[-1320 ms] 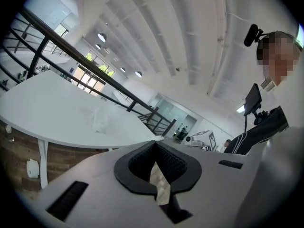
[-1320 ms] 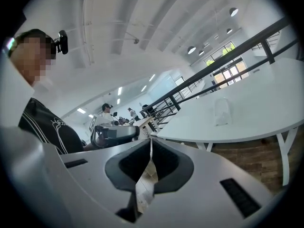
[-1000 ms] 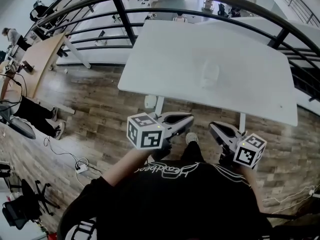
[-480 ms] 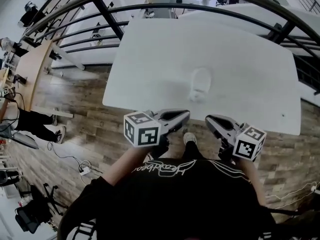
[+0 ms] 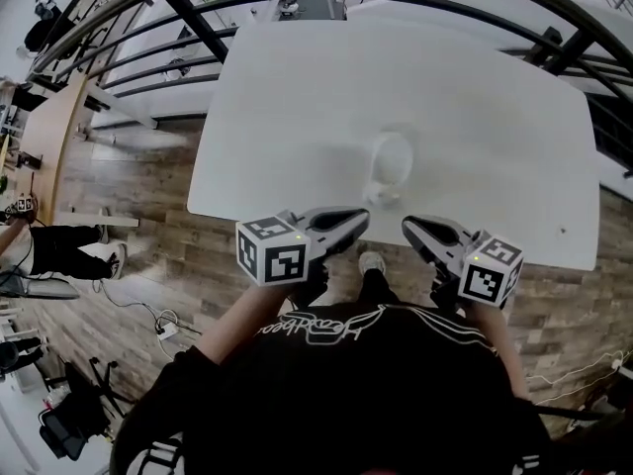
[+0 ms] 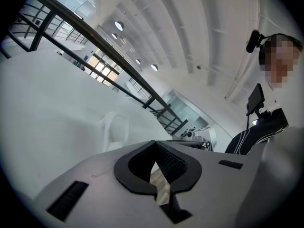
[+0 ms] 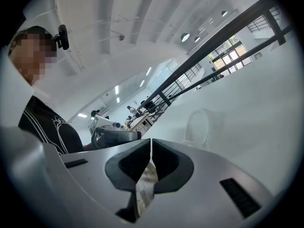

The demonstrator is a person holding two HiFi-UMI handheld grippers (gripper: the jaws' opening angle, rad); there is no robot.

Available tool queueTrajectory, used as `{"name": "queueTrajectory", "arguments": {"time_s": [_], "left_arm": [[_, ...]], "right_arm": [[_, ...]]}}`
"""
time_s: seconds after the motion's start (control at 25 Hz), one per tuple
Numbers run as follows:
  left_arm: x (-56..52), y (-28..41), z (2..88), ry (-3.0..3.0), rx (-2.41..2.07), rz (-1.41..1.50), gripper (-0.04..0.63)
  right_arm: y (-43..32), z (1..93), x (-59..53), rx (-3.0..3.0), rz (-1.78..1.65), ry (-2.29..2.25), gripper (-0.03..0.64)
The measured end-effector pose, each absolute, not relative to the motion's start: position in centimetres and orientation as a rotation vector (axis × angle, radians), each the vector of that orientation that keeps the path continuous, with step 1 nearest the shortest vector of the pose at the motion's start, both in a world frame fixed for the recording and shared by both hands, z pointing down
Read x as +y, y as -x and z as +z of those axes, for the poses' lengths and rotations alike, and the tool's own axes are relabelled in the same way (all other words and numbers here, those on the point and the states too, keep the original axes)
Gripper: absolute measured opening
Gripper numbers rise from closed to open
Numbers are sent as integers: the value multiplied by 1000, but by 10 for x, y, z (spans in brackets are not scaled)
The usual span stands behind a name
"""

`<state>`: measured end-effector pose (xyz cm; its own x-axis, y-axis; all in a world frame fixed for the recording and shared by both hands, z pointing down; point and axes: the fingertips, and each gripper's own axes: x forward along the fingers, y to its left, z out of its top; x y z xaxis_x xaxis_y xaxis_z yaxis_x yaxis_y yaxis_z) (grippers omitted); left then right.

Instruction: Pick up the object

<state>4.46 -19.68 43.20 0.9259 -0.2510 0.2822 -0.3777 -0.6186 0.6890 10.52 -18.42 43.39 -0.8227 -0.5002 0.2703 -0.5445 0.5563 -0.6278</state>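
Observation:
A small white object (image 5: 390, 164) with a rounded, loop-like top stands on the white table (image 5: 297, 117), towards its near side. It is pale against the tabletop and its exact shape is hard to make out. It shows beyond the jaws in the left gripper view (image 6: 114, 128) and in the right gripper view (image 7: 199, 126). My left gripper (image 5: 362, 217) and right gripper (image 5: 407, 227) hover side by side at the table's near edge, just short of the object. Both are shut, tips touching, with nothing between them.
A black curved railing (image 5: 198, 28) runs behind and beside the table. Wooden floor (image 5: 148, 236) lies below the near edge, with cables (image 5: 158, 325) on it. A wooden desk (image 5: 49, 137) and a person's legs (image 5: 69, 250) are at the far left.
Both grippers have moved forward to the table's near edge, and the white object now sits closer in front of them. The jaws have stayed shut.

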Motion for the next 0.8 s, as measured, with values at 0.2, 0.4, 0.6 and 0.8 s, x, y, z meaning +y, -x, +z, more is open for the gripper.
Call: {"name": "queueTrajectory", "arguments": {"time_s": [0.2,0.4,0.6,0.8], "left_arm": [[-205,-41,439,-2261,-437,202,8],[-214,-38,441,-2256,-434,190,8],[-213,-40,446,-2254,-421,199,8],[-228,-41,450,-2231,-428,197,8]], "right_arm": [[-108,441,-198,-2703,1076,-937,18],[-114,443,-215,-2680,1004,-986,18],[-122,450,-226,-2660,998,-1013,18],[-132,464,-250,-2597,1001,-1069,20]]}}
